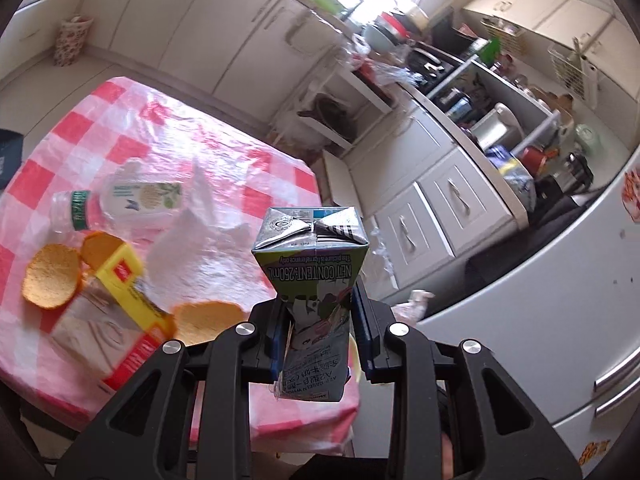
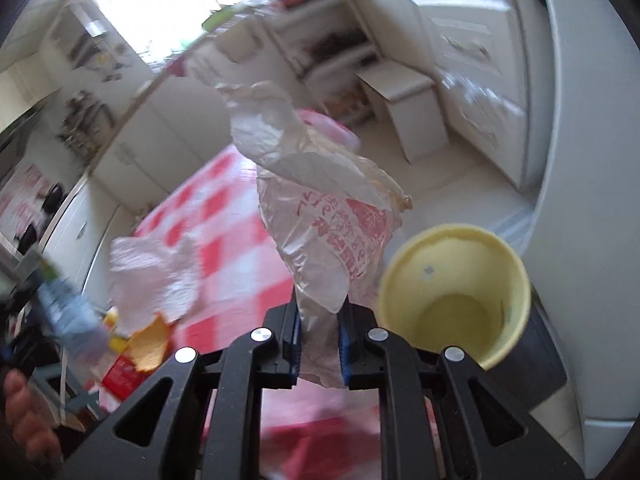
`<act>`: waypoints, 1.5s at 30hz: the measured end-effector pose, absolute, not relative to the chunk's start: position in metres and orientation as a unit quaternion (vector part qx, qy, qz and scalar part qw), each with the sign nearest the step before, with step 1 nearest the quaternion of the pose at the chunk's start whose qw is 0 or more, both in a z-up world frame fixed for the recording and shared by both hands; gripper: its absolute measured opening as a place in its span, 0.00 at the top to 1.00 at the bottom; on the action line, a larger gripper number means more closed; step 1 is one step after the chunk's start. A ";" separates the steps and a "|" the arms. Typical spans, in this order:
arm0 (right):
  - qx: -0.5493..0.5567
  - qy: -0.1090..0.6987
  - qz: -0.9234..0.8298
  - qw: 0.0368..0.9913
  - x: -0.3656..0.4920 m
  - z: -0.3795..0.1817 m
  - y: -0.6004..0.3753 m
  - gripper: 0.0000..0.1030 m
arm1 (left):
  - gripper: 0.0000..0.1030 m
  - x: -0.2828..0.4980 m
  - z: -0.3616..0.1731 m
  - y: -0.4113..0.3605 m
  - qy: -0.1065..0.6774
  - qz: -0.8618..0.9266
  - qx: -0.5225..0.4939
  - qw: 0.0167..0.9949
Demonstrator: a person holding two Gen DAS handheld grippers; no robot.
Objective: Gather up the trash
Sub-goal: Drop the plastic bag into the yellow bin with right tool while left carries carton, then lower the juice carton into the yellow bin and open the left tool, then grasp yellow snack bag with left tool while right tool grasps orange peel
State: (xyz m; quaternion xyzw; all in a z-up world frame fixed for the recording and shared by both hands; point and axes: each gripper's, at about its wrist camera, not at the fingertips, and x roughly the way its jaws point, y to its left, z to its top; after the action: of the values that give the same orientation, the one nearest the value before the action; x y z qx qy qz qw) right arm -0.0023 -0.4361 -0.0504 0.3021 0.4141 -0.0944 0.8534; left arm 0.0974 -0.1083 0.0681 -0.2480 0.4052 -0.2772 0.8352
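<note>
Left wrist: carton (image 1: 310, 264) in left gripper (image 1: 320, 332)

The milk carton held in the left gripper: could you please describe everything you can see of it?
The milk carton is a small brick-shaped drink box of coated paperboard, grey-silver on its folded end, green and illustrated on its sides, with "NET CONTENT: 250mL" printed upside down to the camera. Its lower body looks squeezed and dented. The left gripper pinches it by the middle, one of the fingers on each side, and it is lifted above the edge of the checkered tablecloth, touching nothing else.
</note>
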 end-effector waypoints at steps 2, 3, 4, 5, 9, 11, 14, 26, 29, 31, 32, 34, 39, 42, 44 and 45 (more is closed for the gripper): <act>0.347 0.442 -0.115 0.819 0.006 -0.078 -0.461 0.85 | 0.74 0.091 0.071 -0.126 0.408 -0.291 -0.237 0.832; 0.358 0.457 -0.119 0.805 0.011 -0.088 -0.468 0.85 | 0.74 0.087 0.072 -0.133 0.408 -0.297 -0.231 0.832; 0.374 0.473 -0.118 0.789 0.018 -0.098 -0.477 0.84 | 0.74 0.082 0.072 -0.140 0.409 -0.301 -0.226 0.831; 0.389 0.486 -0.127 0.772 0.022 -0.110 -0.484 0.82 | 0.74 0.077 0.072 -0.149 0.411 -0.307 -0.218 0.830; 0.395 0.517 -0.170 0.740 0.028 -0.128 -0.501 0.47 | 0.74 0.067 0.067 -0.175 0.417 -0.319 -0.193 0.829; 0.391 0.500 -0.169 0.754 0.027 -0.113 -0.503 0.44 | 0.74 0.067 0.060 -0.190 0.425 -0.323 -0.182 0.826; 0.385 0.460 -0.163 0.783 0.026 -0.080 -0.499 0.42 | 0.74 0.068 0.051 -0.211 0.437 -0.325 -0.171 0.821; 0.140 0.065 -0.213 0.965 -0.061 0.135 -0.448 0.12 | 0.74 0.083 -0.005 -0.333 0.458 -0.331 -0.122 0.816; 0.153 0.066 -0.205 0.965 -0.061 0.132 -0.455 0.12 | 0.70 0.095 -0.032 -0.368 0.480 -0.319 -0.100 0.812; 0.161 0.086 -0.195 0.964 -0.054 0.125 -0.460 0.12 | 0.55 0.102 -0.047 -0.386 0.496 -0.310 -0.091 0.806; 0.165 0.088 -0.191 0.964 -0.050 0.125 -0.462 0.12 | 0.50 0.103 -0.051 -0.391 0.500 -0.310 -0.090 0.804; 0.162 0.085 -0.186 0.965 -0.056 0.127 -0.459 0.12 | 0.44 0.103 -0.054 -0.400 0.504 -0.310 -0.087 0.802; 0.158 0.069 -0.175 0.969 -0.066 0.138 -0.449 0.12 | 0.42 0.098 -0.032 -0.378 0.482 -0.320 -0.094 0.810; 0.171 0.070 -0.173 0.967 -0.064 0.137 -0.453 0.12 | 0.37 0.096 -0.010 -0.338 0.464 -0.309 -0.116 0.822; 0.177 0.075 -0.170 0.966 -0.058 0.136 -0.455 0.12 | 0.33 0.089 0.007 -0.302 0.446 -0.294 -0.126 0.836; 0.177 0.079 -0.167 0.967 -0.055 0.134 -0.453 0.12 | 0.32 0.085 0.013 -0.285 0.439 -0.287 -0.129 0.842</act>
State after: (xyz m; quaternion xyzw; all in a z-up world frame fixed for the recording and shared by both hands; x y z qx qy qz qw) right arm -0.0550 -0.4534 0.1340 0.1772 0.0791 -0.1666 0.9667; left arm 0.0850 -0.2854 0.0133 -0.1290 0.4393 -0.2866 0.8416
